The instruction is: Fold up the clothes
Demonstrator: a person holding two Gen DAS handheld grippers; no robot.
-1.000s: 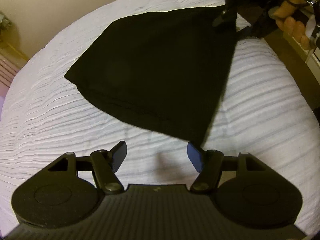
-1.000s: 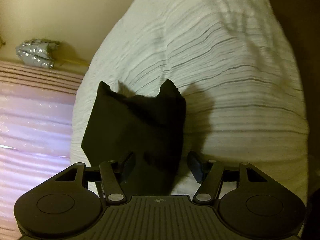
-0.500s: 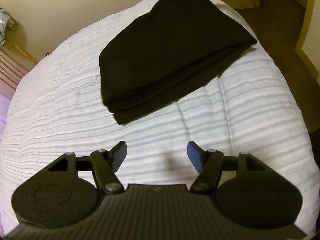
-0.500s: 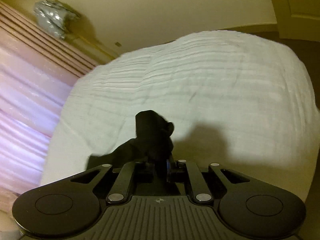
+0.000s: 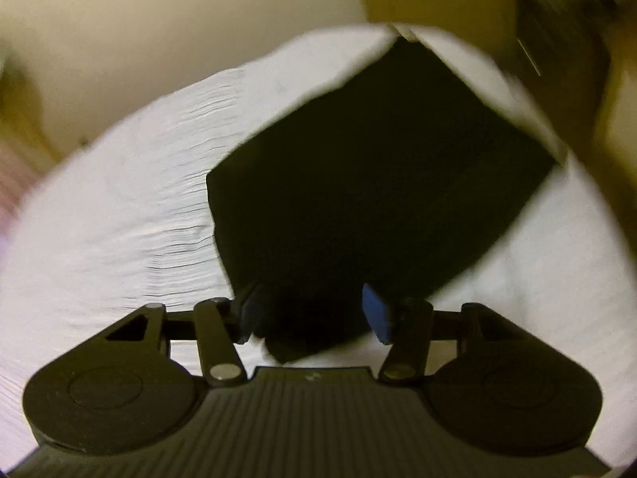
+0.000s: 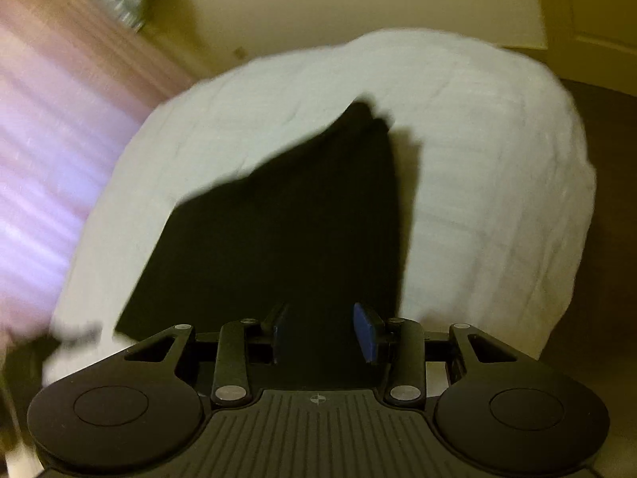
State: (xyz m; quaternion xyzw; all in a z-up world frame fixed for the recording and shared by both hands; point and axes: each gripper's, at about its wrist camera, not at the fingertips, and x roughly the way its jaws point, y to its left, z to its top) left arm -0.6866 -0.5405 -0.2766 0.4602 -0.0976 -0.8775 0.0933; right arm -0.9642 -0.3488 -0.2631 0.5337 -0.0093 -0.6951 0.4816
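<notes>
Black knit garment (image 5: pixel 378 183), folded to several layers, lying on the white bed (image 5: pixel 131 207) straight ahead of both my tongs. Judged soft, light, limp; likely to sag and unfold. Left tongs (image 5: pixel 312 312) closing astride its near corner, pads not pressing yet; right tongs (image 6: pixel 323 332) opening over its near edge. Best hold: a corner, all layers together.

I see a plain black garment (image 5: pixel 370 183) on a white bed cover (image 5: pixel 131 207) with fine ribbed lines; my fingers (image 6: pixel 364 338) carry blue pads, beside a pink striped curtain (image 6: pixel 47 127).
</notes>
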